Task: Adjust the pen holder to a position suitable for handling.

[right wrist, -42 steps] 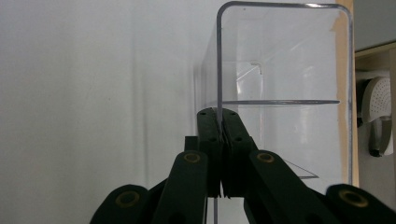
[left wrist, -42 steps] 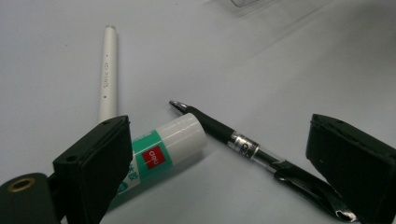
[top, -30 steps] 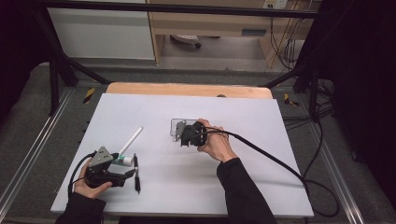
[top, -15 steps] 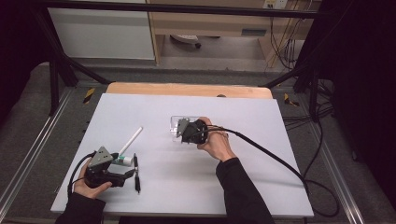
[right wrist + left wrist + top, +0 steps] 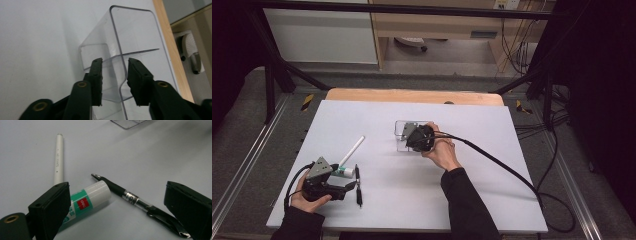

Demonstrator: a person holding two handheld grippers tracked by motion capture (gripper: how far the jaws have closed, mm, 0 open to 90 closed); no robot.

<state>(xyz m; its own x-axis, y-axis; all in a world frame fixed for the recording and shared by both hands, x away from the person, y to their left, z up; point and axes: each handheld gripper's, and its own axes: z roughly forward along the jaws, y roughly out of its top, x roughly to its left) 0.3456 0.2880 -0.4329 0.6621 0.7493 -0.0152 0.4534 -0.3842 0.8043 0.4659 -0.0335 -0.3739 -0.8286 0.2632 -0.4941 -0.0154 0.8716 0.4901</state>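
The right gripper [image 5: 412, 136] sits over a clear plastic box [image 5: 404, 131] near the middle of the white tabletop [image 5: 492, 150], held by the person's right hand [image 5: 443, 152]. In the right gripper view the gripper [image 5: 114, 81] has its two black jaws standing on either side of one thin wall of the clear plastic box [image 5: 130, 37]. The jaws have just been opening, and a small gap shows between each pad and the wall, so they are parted around the wall and do not press on it. The rest of the box stretches away ahead of the jaws, lying on the tabletop, with its open rim towards the wooden edge strip [image 5: 170, 42] to the right of the jaws.

The left gripper [image 5: 339, 189] rests low on the tabletop near the front left corner, in the person's left hand [image 5: 304, 199], well apart from the right gripper and the box. In the left gripper view its jaws stand wide apart with nothing clamped. Between and just ahead of them lie three things: a glue stick [image 5: 87, 200] with a green and white label, partly behind the left jaw; a black pen [image 5: 130, 197] that runs slantwise towards the right jaw, its tip near the glue stick's cap; and a white tube [image 5: 58, 157] that lies straight ahead, beyond the left jaw. A corner of the clear box [image 5: 127, 123] shows far ahead.
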